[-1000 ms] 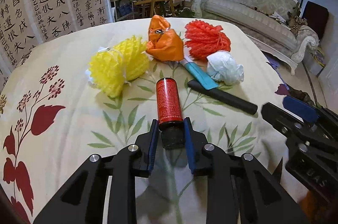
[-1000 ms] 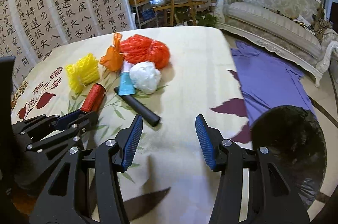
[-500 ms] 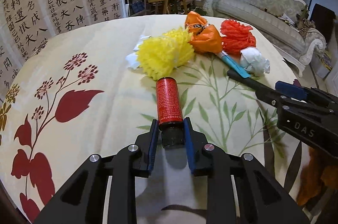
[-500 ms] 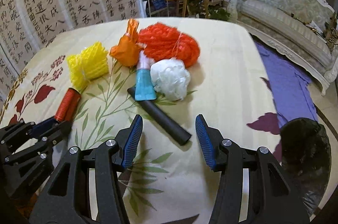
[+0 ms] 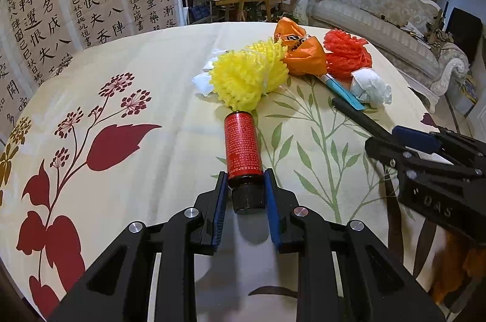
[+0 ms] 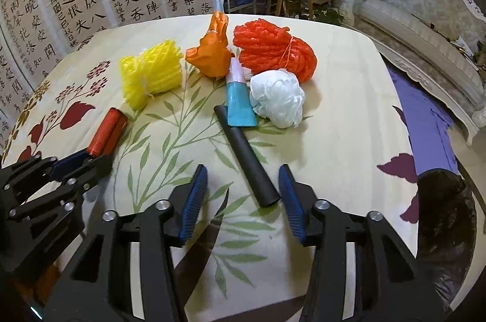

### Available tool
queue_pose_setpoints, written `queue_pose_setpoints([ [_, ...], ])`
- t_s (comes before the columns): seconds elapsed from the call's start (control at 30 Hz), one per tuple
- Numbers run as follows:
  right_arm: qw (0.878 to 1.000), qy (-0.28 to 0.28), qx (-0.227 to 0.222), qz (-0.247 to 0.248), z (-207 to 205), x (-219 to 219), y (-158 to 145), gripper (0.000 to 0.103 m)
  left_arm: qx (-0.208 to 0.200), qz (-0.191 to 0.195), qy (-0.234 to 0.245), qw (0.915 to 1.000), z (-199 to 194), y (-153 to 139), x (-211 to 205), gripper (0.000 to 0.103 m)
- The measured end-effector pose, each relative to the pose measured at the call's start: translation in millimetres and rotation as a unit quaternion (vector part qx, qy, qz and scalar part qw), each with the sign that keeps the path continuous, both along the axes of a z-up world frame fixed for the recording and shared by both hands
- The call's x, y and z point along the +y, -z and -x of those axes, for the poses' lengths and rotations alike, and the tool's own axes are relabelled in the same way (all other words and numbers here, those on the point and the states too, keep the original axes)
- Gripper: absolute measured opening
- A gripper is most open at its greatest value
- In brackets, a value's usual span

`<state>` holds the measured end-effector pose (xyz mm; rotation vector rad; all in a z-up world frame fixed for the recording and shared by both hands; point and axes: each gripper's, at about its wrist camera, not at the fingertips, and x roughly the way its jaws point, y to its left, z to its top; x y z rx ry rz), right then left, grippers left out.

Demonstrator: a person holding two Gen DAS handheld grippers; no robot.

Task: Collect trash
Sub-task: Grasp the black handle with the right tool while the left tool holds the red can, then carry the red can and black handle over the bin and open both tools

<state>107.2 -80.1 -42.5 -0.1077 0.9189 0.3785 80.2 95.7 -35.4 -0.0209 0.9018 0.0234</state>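
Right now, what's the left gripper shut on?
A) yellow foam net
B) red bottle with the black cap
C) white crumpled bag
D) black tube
B: in the left wrist view the left gripper has its blue pads pressed against the cap end of the red bottle, while the black tube lies free on the table ahead of the open right gripper.

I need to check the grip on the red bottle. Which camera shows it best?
The left wrist view: the red bottle lies centred, its black cap end between the left gripper pads. The right wrist view shows only its side, far left, partly hidden behind that gripper.
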Motion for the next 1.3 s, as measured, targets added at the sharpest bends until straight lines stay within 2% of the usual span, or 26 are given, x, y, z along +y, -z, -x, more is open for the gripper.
queue_pose_setpoints([
  [0.07, 1.0, 0.003, -0.004, 0.005, -3, 2, 1, 0.034, -0.001, -0.002, 0.0, 1.0, 1, 1, 0, 0.025],
  [0.13, 1.0, 0.006, -0.009, 0.012, -5, 2, 1, 0.022, -0.003, -0.005, 0.002, 1.0, 1, 1, -1, 0.025],
  [0.33, 1.0, 0.004, -0.009, 0.013, 1, 1, 1, 0.014, -0.011, -0.016, 0.009, 0.9998, 5, 0, -6, 0.025],
  [0.87, 0.999, 0.026, -0.004, -0.028, 47, -16, -5, 0.013, -0.022, -0.009, 0.022, 0.9995, 25, -6, -15, 0.025],
  [1.3, 0.995, 0.086, -0.025, -0.039, 75, -67, -17, 0.013, -0.043, 0.005, 0.059, 0.9973, 44, -15, -51, 0.025],
])
